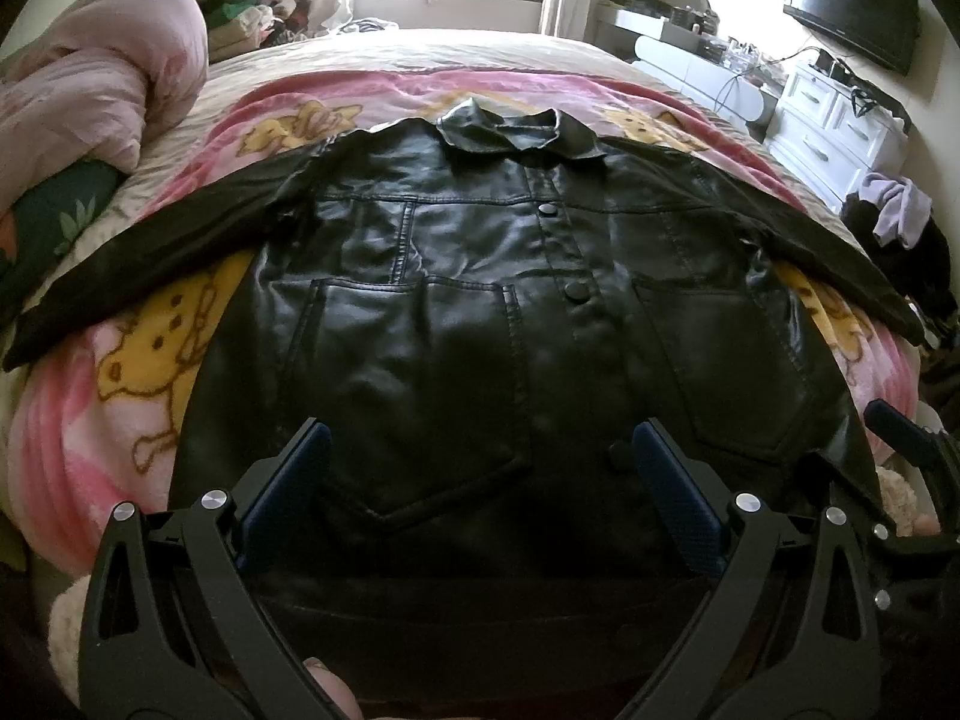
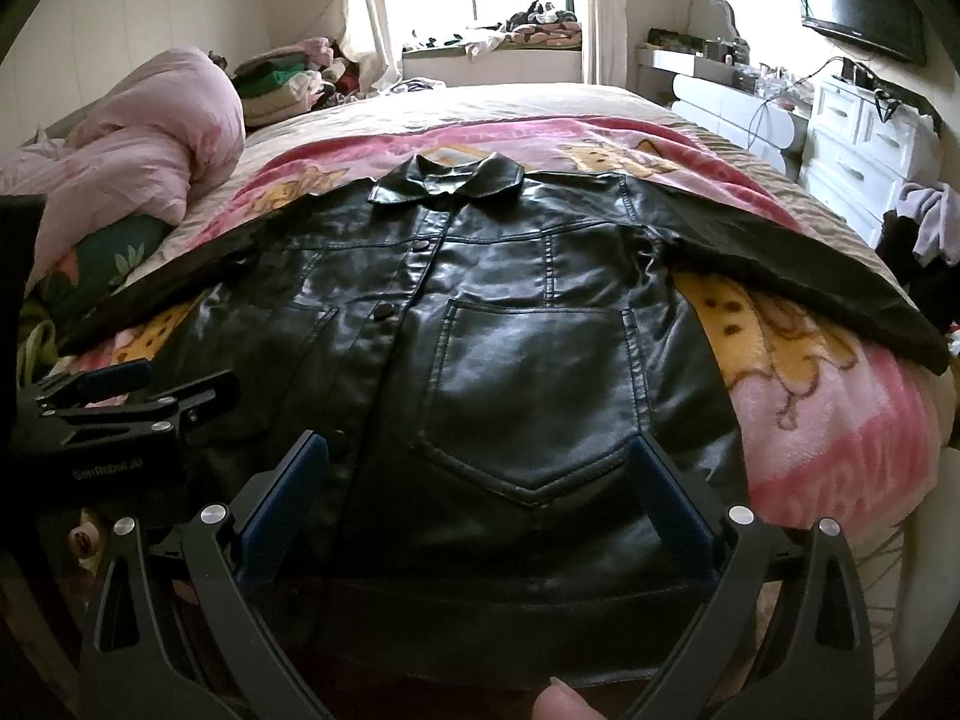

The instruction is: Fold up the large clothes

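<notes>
A black leather jacket (image 1: 468,276) lies flat and face up on the bed, buttoned, collar far, both sleeves spread out to the sides. It also shows in the right wrist view (image 2: 516,324). My left gripper (image 1: 480,450) is open and empty above the jacket's lower left pocket. My right gripper (image 2: 480,462) is open and empty above the lower right pocket. The right gripper also shows at the right edge of the left wrist view (image 1: 912,444), and the left gripper shows at the left of the right wrist view (image 2: 138,384). The hem lies near both grippers.
A pink cartoon blanket (image 1: 78,420) covers the bed under the jacket. A bundled pink duvet (image 1: 102,72) lies at the far left. White drawers (image 1: 840,126) and a wall TV (image 1: 852,6) stand at the right. Clothes hang at the bed's right edge (image 1: 894,210).
</notes>
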`<state>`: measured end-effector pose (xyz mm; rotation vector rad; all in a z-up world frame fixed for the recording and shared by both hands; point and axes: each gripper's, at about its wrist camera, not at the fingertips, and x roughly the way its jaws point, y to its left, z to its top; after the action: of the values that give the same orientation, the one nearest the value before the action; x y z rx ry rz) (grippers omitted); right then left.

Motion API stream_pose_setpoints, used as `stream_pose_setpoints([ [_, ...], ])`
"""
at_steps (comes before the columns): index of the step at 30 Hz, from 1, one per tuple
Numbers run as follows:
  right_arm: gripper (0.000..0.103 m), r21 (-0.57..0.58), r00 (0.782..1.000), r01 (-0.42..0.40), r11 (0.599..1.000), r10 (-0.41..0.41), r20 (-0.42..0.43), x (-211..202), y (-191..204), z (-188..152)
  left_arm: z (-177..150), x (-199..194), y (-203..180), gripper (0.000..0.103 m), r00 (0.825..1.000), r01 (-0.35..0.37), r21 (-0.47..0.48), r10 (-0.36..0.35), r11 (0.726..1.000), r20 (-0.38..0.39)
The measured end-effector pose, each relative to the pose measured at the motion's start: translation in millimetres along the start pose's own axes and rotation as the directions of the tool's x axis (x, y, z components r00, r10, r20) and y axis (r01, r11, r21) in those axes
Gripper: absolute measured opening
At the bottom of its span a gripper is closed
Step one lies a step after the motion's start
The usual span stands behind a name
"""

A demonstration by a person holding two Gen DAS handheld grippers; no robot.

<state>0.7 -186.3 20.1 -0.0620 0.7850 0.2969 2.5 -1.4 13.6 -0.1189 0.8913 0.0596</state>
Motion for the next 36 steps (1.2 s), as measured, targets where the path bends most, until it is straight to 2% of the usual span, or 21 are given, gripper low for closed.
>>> stream_pose_setpoints([
  [20, 0.099, 0.003, 1.0, -0.008, 1.0, 0.008, -0.005, 3.1, 2.5, 4.8, 5.2, 4.8, -3.0, 0.094, 1.0, 0.009, 0.006, -0.009, 1.0, 0.003],
  [26, 0.099, 0.002, 0.999, -0.036, 0.999, 0.036, -0.009, 8.6, 4.2, 21.2, 22.1, 13.1, 6.2, 0.094, 1.0, 0.009, -0.02, -0.009, 1.0, -0.002],
  [36, 0.099, -0.002, 1.0, -0.008, 1.0, 0.008, 0.028, 17.6, -0.8, 61.3, 53.2, 19.4, 22.1, 0.094, 1.0, -0.022, -0.042, 0.022, 0.999, -0.001],
])
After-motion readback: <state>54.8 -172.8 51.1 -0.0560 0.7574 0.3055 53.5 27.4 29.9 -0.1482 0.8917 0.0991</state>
